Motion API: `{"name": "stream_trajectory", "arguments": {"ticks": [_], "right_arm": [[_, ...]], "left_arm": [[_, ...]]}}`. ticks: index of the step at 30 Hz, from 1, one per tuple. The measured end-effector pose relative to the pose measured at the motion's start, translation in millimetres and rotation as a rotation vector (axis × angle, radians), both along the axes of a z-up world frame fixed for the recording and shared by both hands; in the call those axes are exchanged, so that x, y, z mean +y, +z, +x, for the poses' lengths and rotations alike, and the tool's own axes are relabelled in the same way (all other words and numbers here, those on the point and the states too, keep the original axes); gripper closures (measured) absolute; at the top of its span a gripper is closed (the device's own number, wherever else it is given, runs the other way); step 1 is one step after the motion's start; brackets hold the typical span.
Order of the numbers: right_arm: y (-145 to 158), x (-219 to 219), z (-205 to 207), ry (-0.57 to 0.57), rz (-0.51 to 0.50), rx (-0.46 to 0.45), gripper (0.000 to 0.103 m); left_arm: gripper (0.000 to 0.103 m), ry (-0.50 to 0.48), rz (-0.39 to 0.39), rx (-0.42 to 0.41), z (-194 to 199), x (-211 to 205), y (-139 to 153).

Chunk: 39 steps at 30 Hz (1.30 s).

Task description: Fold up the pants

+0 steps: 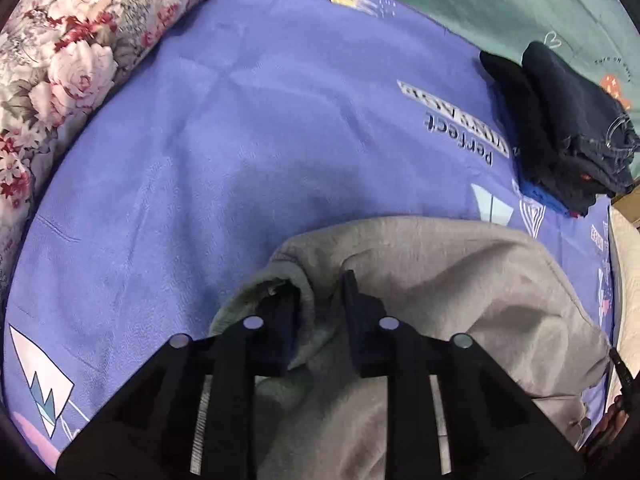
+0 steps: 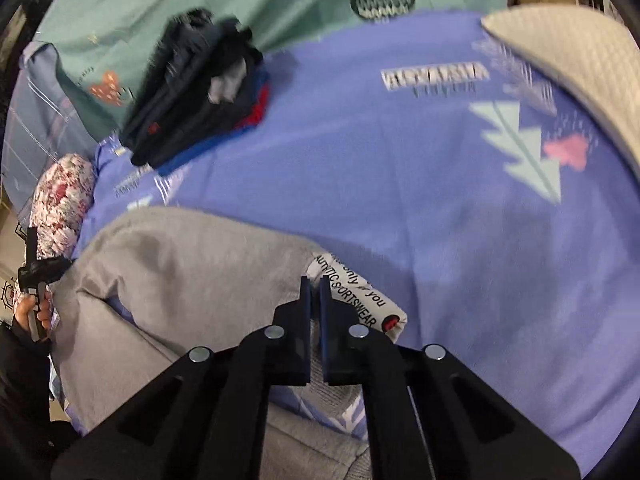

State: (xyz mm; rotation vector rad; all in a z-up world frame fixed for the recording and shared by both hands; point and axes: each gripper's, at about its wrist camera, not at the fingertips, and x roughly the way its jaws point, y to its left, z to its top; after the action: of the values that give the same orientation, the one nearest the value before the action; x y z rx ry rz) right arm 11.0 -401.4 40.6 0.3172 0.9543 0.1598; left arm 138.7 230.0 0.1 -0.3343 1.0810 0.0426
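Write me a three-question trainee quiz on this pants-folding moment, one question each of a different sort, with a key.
1. True or false: the right gripper has its fingers closed on the grey pants near the printed band.
2. Multiple choice: the stack of dark folded clothes lies on (A) the floral quilt, (B) the blue bedsheet, (C) the grey pants.
3. Fill in: the left gripper holds a bunched ______ edge of the pants between its fingers.

Key: 1 true; 2 B, it rests on the blue bedsheet, away from the floral quilt; 3 cuffed (ribbed).
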Motion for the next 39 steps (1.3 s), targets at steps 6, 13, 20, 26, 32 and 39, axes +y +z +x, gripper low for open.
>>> {"name": "stream_trajectory", "arguments": {"ticks": [6,13,20,26,32,39], "right_arm": [[53,-6,26,-0.040,-0.086,-0.176,0.103],[61,-25,88,-0.081,-0.070,-0.050,0.097],[-12,-30,56,-0.127,-0.074,0.154,0.039],[-46,-13,57,-0.069,-0.054,0.179,0.059],[-15,-7,65,-0.017,-0.038,0.028,0.100],[52,-11,78,-0.057,-0.085,-0.168,0.103]], "left_arm": [[0.085,0.039,-0.034,-0.149,-9,13,43],[0.087,0.045,-0.012,-0.096,8,17,36],[0.018,0.049,-0.042,0.015,22,24,-4],[0.042,0.006,0.057,0.022,33,-3,-16],[0.085,0.042,0.027,-0.061,15,11,8],[0.085,0.050,0.016,-0.163,10,7,42]]}}
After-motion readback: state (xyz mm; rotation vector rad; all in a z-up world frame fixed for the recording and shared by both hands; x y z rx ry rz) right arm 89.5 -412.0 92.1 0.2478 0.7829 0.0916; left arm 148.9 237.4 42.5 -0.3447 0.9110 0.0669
